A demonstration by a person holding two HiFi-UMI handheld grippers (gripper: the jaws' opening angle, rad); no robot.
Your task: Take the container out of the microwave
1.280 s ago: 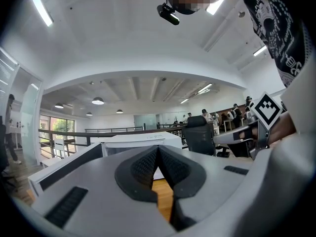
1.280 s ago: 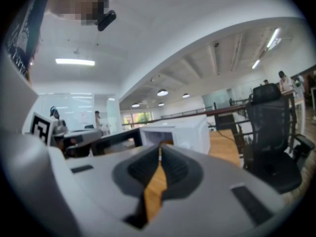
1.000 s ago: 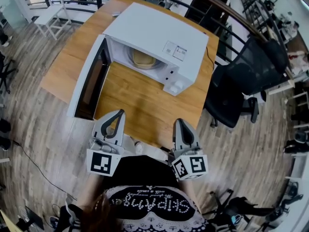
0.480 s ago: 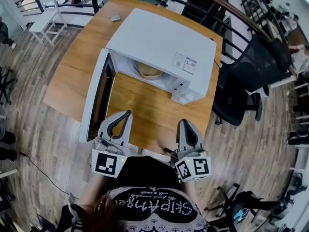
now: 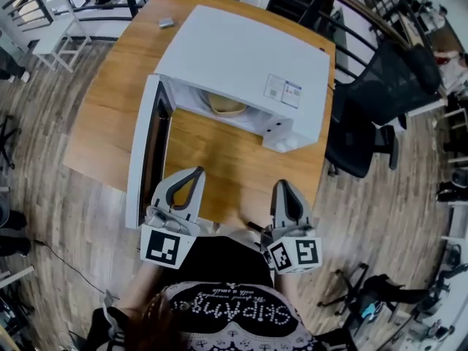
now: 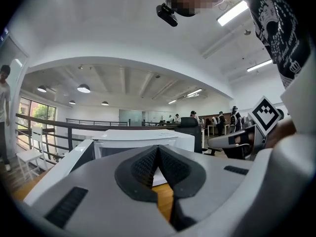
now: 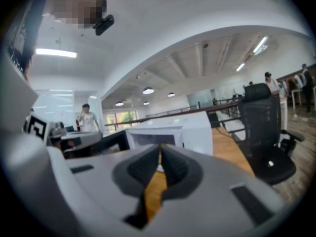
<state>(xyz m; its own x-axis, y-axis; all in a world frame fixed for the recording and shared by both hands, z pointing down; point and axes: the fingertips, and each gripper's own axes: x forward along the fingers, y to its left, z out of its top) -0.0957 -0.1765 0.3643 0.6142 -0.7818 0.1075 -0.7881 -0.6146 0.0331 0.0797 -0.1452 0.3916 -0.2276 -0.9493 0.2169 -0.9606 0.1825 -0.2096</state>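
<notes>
The tan container (image 5: 225,105) is sitting inside the white microwave (image 5: 241,57), whose door (image 5: 146,152) is hanging open to the left. It is lying well beyond both grippers, across a stretch of the wooden tabletop (image 5: 212,159). The left gripper (image 5: 195,172) and right gripper (image 5: 282,186) are being held at the near edge, pointing toward the oven, each with its jaws pressed together on nothing. A small grey object (image 5: 167,23) is lying at the tabletop's far corner. A black office chair (image 5: 365,115) is standing to the right on the plank floor (image 5: 80,210), with a dark railing (image 5: 351,20) running behind.
</notes>
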